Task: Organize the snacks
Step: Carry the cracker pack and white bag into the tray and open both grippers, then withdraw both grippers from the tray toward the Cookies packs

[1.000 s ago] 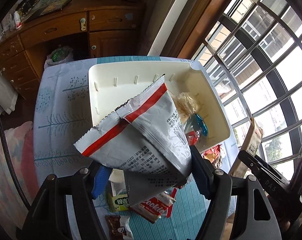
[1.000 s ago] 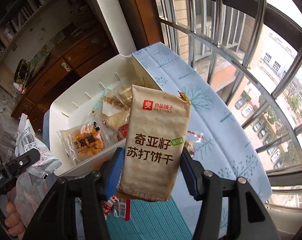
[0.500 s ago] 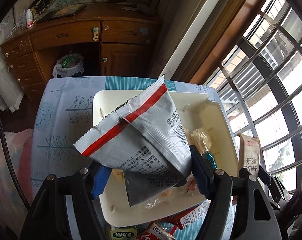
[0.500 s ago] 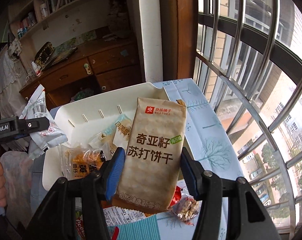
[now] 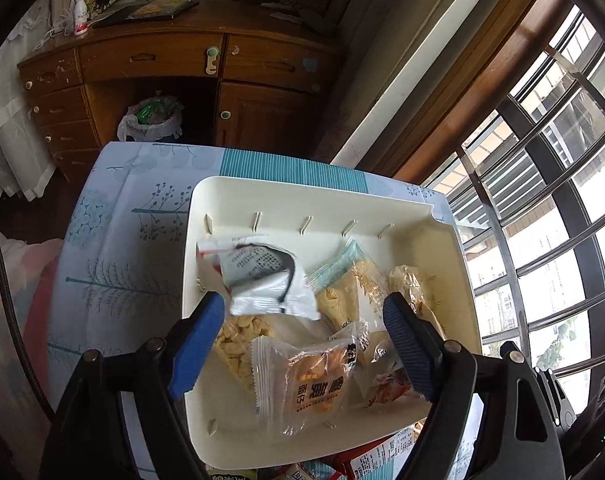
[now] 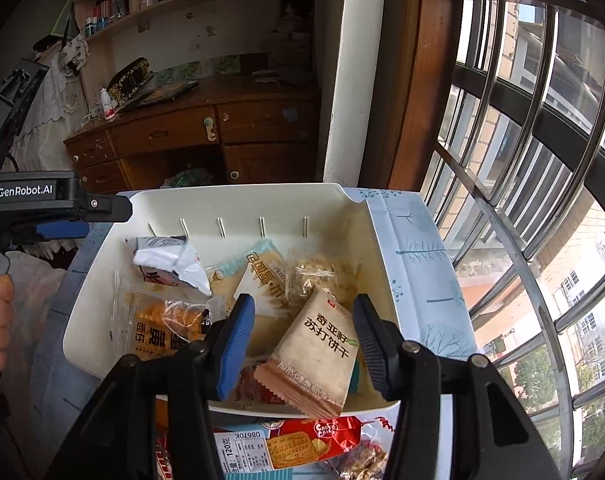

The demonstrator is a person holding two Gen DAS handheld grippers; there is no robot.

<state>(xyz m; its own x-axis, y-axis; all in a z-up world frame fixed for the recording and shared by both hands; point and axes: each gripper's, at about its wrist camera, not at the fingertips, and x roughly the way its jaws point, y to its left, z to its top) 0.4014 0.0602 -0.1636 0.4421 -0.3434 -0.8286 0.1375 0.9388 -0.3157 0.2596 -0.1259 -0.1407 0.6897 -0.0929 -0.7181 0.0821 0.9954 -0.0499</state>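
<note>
A cream tray (image 5: 310,184) on the tablecloth holds several snack packets. My left gripper (image 5: 302,304) hangs over its near half with its jaws opening and nothing pressed between them. The silver bag with a red stripe (image 5: 262,280) lies crumpled in the tray's far left part, just beyond the fingertips. My right gripper (image 6: 302,308) is above the tray's (image 6: 238,192) front right, its jaws closing. The beige cracker packet (image 6: 314,352) lies tilted in the tray between and below the pads, loose of both. The silver bag (image 6: 166,260) shows here too.
An orange snack packet (image 5: 314,384) and clear cracker bags fill the tray's near side. A red cookie packet (image 6: 294,444) and more snacks lie on the cloth in front of the tray. Window bars (image 6: 522,184) run along the right. A wooden desk (image 5: 182,64) stands beyond the table.
The silver bag has left the left jaws and dropped into the tray. The beige packet has slipped out of the right jaws and lies tilted in the tray. Both grippers came over the tray.
</note>
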